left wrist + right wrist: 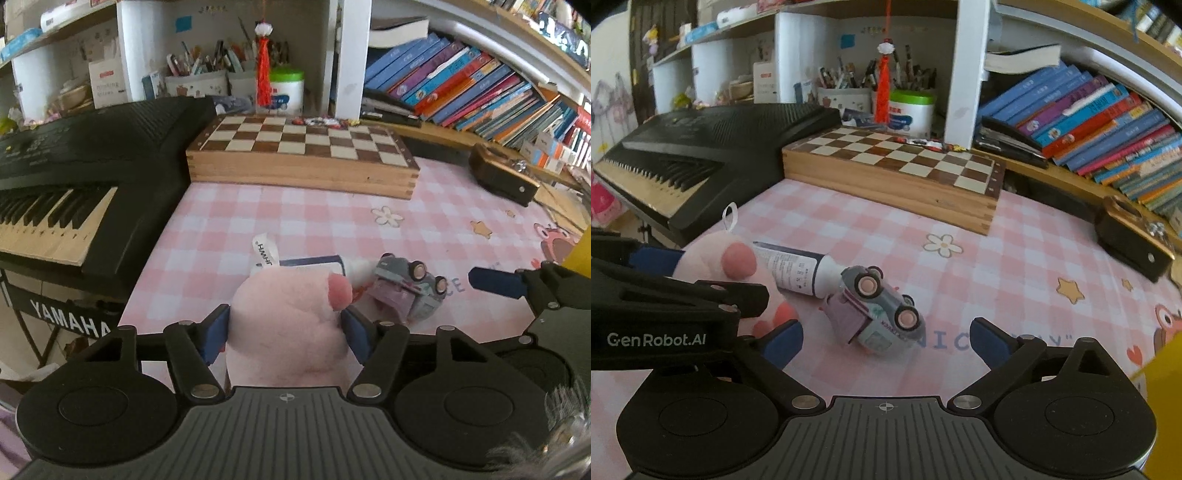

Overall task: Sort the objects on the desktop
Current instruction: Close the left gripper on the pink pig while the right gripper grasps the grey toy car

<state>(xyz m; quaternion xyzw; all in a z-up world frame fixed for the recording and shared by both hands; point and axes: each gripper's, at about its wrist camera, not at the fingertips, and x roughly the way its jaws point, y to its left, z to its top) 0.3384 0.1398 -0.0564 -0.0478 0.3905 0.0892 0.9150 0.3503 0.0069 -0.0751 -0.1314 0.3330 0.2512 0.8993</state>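
Left wrist view: your left gripper [284,330] sits around the pink plush toy [288,321]. Its two blue pads are right against the toy's soft sides, one on each side, so it is squeezing the toy. The toy lies on the pink checked desk [332,221], near the front edge.

Just past the toy lies a white tube [332,264]. Its cap end touches a small grey toy car [406,291] that is tipped on its side with its wheels showing. These three things are bunched close together.

To the left, the black keyboard [74,177] runs along the desk's left edge, close to the toy. At the back, the wooden chess box [303,155] takes up the far part of the desk. A dark brown box [502,177] sits at the far right edge. Between the chess box and the bunch of things the desk is bare, and that is a wide open patch.

In the right wrist view, your right gripper [886,343] is spread wide and holds nothing. The toy car [882,310] lies just in front of the gap between its pads, not touching them. Your left gripper's black body [676,306] is close on the left side, next to the plush toy [738,266]. To the right of the car the desk [1034,266] is bare out to the dark box [1134,240].
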